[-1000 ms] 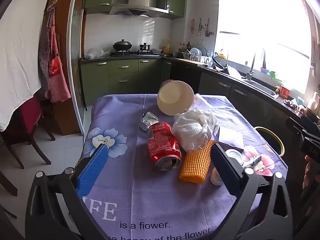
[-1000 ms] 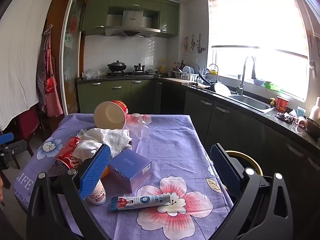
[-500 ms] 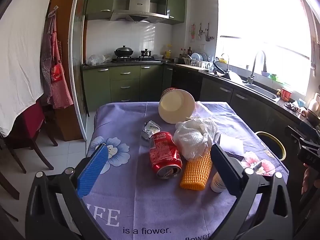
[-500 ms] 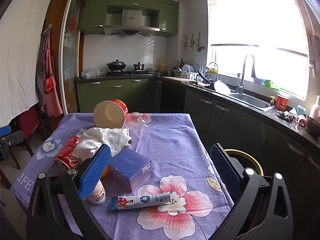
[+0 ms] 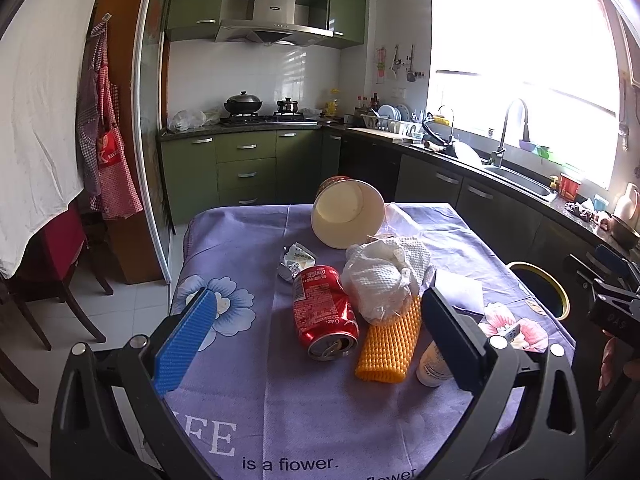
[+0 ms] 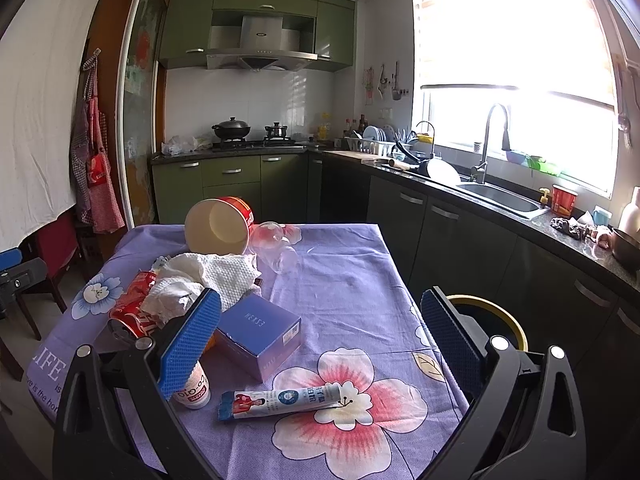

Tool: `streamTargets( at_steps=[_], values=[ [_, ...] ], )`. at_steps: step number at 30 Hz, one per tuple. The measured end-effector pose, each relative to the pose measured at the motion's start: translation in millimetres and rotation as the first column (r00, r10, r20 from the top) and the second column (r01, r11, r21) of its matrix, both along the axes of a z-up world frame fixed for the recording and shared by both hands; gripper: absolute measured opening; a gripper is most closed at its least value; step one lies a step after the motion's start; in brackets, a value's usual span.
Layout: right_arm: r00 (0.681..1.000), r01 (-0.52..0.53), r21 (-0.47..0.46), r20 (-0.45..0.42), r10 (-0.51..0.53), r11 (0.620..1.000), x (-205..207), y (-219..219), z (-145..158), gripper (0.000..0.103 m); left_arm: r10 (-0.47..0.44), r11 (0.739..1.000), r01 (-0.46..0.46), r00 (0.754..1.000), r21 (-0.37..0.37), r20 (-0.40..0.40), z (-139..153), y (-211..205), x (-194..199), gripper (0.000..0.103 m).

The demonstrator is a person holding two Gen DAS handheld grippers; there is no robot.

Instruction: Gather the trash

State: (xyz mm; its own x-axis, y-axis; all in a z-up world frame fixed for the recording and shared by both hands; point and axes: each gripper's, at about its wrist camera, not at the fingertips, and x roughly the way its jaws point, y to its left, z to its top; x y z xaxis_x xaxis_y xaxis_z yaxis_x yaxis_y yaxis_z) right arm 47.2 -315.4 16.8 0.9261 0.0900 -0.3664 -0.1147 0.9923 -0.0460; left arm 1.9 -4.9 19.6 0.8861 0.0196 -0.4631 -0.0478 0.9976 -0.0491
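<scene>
Trash lies heaped on the purple flowered tablecloth (image 5: 248,400): a crushed red can (image 5: 323,316), an orange foam net (image 5: 390,350), crumpled white paper (image 5: 384,276), a tipped paper tub (image 5: 346,218), a small white bottle (image 5: 430,366) and a foil wrapper (image 5: 294,262). My left gripper (image 5: 320,340) hovers open above the near table edge, short of the can. In the right wrist view a blue box (image 6: 260,336), a toothpaste tube (image 6: 286,398) and the bottle (image 6: 192,390) lie before my open right gripper (image 6: 320,340), which holds nothing.
A yellow-rimmed bin (image 6: 496,320) stands on the floor at the table's right side, also in the left wrist view as the bin (image 5: 540,288). Kitchen counters with a sink (image 6: 500,200) run along the right wall. A red chair (image 5: 60,248) stands at the left.
The left wrist view has tilted up a little and the can sits slightly farther down the frame. The right gripper has hardly moved. Both stay open.
</scene>
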Motion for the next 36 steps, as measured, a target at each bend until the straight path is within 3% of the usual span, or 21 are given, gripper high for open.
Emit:
streamTargets(
  at_steps=[36],
  values=[
    [1.0,0.001,0.002,-0.012,-0.001,1.0,3.7,0.5,-4.0,0.099,-0.018,1.0,0.018,1.0,0.011,-0.018,-4.9,-5.6,5.2,0.097]
  ],
)
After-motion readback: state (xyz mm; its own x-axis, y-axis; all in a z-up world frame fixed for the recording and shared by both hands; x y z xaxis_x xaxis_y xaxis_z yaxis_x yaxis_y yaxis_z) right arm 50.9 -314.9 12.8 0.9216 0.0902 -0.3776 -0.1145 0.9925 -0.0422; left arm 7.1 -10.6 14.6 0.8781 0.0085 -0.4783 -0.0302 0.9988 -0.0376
